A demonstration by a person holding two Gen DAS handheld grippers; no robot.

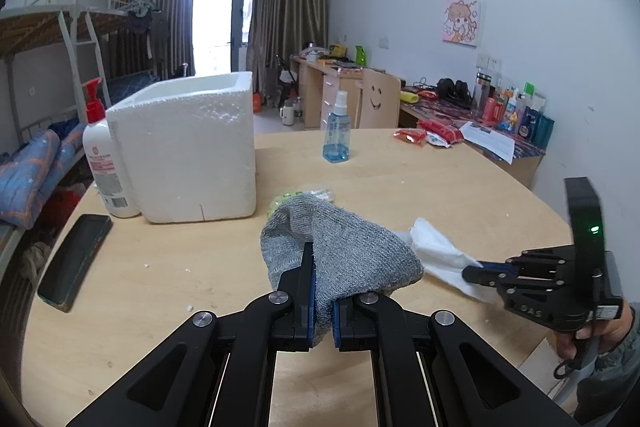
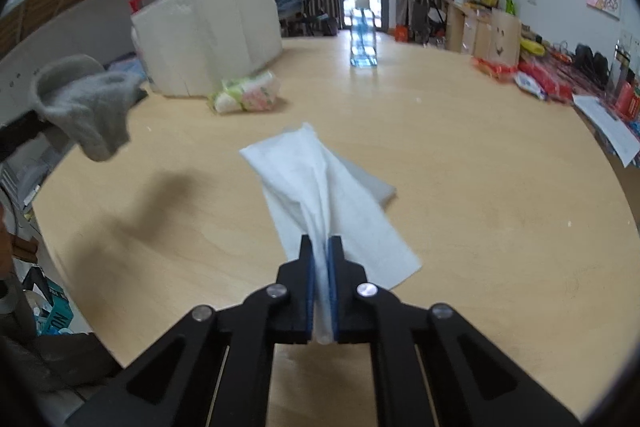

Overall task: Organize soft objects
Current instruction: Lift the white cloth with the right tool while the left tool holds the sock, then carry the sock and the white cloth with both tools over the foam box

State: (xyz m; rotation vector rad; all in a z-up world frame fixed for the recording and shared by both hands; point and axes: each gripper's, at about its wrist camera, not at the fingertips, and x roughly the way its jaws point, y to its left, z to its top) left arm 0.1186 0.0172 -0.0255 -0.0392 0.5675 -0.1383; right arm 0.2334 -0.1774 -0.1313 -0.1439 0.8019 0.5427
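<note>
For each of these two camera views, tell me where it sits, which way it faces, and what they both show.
Left wrist: sits on the left gripper, facing across the round wooden table; its jaws pinch a grey knitted cloth; the right gripper and a hand show.
Right wrist: sits on the right gripper, facing the balcony door; its jaws pinch a white tissue.
Shared: white foam box, blue spray bottle, both cloths.

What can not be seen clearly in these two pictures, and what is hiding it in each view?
- Foam box inside: left wrist view, hidden by its own walls.
- Green packet: left wrist view, mostly behind the grey sock in the left gripper.
- Pump bottle label: too small to read.
- Spray bottle: right wrist view, blurred.
- White tissue near end: pinched inside the right gripper.
</note>
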